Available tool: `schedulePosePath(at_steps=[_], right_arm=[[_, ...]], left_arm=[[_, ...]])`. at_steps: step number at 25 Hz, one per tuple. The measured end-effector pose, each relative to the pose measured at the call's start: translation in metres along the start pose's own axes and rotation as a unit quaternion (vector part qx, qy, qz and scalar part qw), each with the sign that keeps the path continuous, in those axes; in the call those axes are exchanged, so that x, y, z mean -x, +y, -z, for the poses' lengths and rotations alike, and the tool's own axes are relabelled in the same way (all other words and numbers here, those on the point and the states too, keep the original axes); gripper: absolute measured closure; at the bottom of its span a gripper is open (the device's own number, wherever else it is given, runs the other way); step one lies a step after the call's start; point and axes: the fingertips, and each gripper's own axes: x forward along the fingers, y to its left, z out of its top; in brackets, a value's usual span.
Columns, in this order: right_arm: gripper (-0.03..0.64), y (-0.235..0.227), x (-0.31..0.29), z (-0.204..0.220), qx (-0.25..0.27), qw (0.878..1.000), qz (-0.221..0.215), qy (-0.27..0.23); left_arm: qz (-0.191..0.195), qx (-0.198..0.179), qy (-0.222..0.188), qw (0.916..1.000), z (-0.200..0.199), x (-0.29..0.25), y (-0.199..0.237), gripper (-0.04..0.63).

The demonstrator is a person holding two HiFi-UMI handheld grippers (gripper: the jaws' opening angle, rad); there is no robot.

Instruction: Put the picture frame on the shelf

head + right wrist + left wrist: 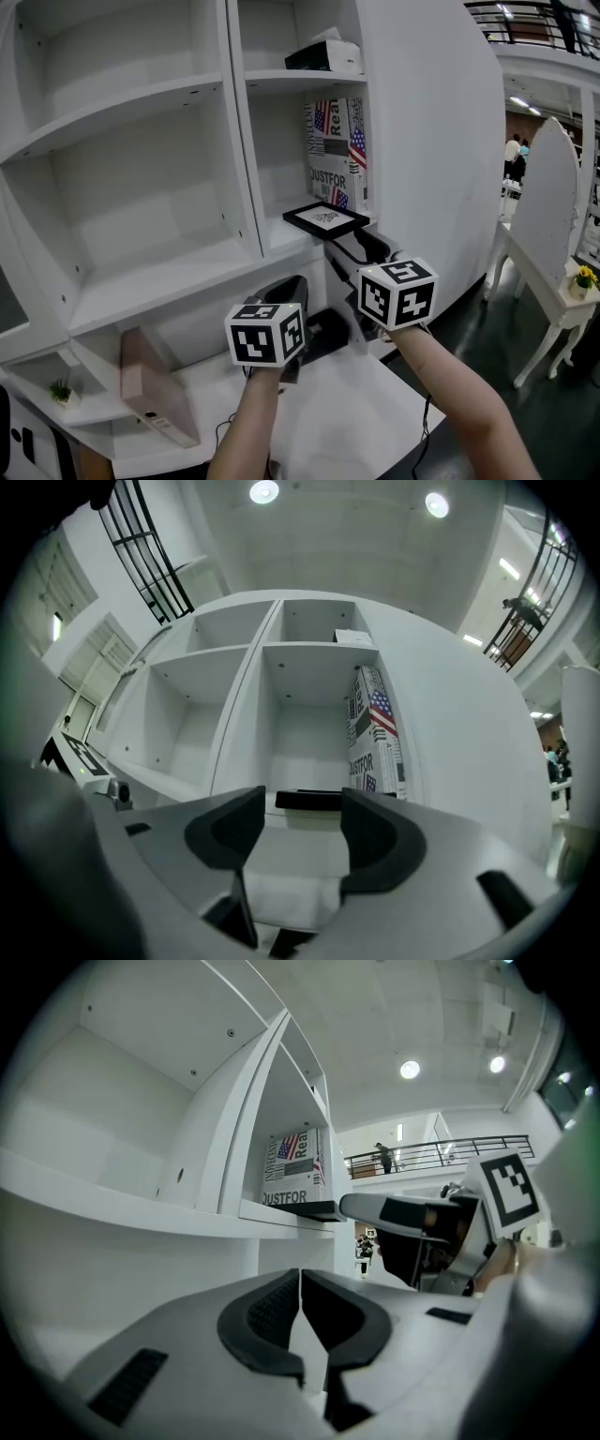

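The black picture frame lies flat at the front edge of a middle shelf in the white shelf unit. My right gripper sits just in front of and slightly below it, jaws open and pointed at it. In the right gripper view the picture frame shows edge-on beyond the fingertips of the right gripper, and nothing is pressed between the pads. My left gripper hangs lower and to the left. In its own view the left gripper is shut on nothing.
A newspaper-print box stands behind the frame in the same compartment. A black-and-white box lies on the shelf above. A pinkish board leans at the lower left. A white side table with yellow flowers stands at the right.
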Motion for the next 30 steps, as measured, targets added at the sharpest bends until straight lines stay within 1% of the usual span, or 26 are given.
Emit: schedulePosePath(at_steps=[10, 17, 25, 30], right_arm=[[0.38, 0.007, -0.018, 0.004, -0.003, 1.0, -0.01, 0.01], [0.385, 0.008, -0.031, 0.002, -0.001, 1.0, -0.01, 0.009], [0.388, 0.005, -0.044, 0.008, -0.008, 1.0, -0.014, 0.016], [0.39, 0.004, -0.051, 0.008, -0.021, 1.0, -0.016, 0.009]], left_arm=[[0.0, -0.001, -0.008, 1.0, -0.008, -0.004, 0.007, 0.577], [-0.004, 0.003, -0.006, 1.0, -0.004, -0.006, 0.016, 0.577], [-0.006, 0.007, -0.003, 0.9999, -0.001, -0.009, 0.022, 0.577], [-0.011, 0.008, -0.003, 0.9999, -0.002, -0.008, 0.028, 0.577]])
